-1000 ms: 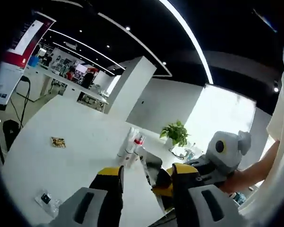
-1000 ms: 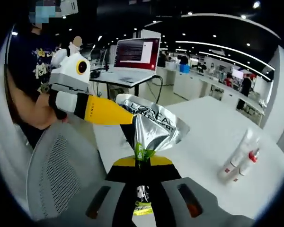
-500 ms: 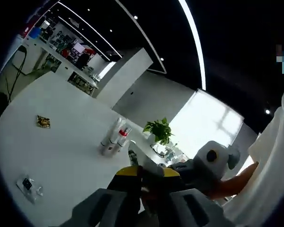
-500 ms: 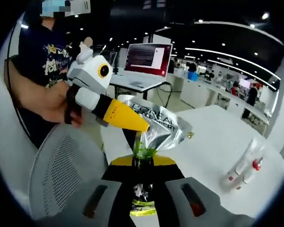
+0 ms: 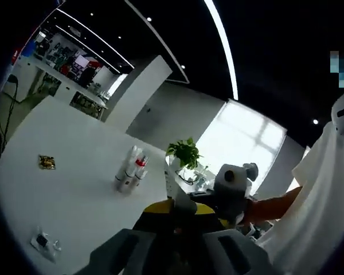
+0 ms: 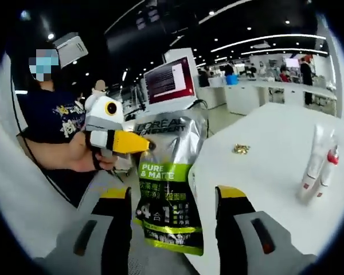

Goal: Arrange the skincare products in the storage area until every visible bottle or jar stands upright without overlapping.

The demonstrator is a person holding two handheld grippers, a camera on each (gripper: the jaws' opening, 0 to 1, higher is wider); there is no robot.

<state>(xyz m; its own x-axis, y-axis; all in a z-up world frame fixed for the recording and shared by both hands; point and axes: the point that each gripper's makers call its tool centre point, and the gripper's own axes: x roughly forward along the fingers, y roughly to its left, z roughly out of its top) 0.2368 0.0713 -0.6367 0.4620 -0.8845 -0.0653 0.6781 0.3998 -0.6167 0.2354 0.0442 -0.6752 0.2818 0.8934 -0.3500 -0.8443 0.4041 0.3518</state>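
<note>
Right gripper view is showing, at the far left, a person [image 6: 49,129] in a dark printed shirt sitting with a hand [image 6: 83,157] wrapped around the left gripper [image 6: 151,146], whose yellow jaws are pinching the upper left edge of a silver and green L'Oreal pouch [image 6: 169,183]. The pouch is hanging upright between the right gripper's [image 6: 175,197] two jaws, which are standing wide apart and touching nothing. Behind the pouch a laptop [image 6: 167,80] is glowing on a stand. Further right, a small gold wrapper [image 6: 241,149] is lying on the white table [image 6: 258,166], and near the right edge two slim tubes [image 6: 319,163] are standing upright, just beside each other. In the left gripper view, a small packet [image 5: 44,243] is sitting on the table at lower left, the gold wrapper above it, and the tubes are standing mid-table with a potted plant [image 5: 183,153] behind them. At the bottom centre, the left gripper's jaws are closing together on the pouch's silver edge.
</note>
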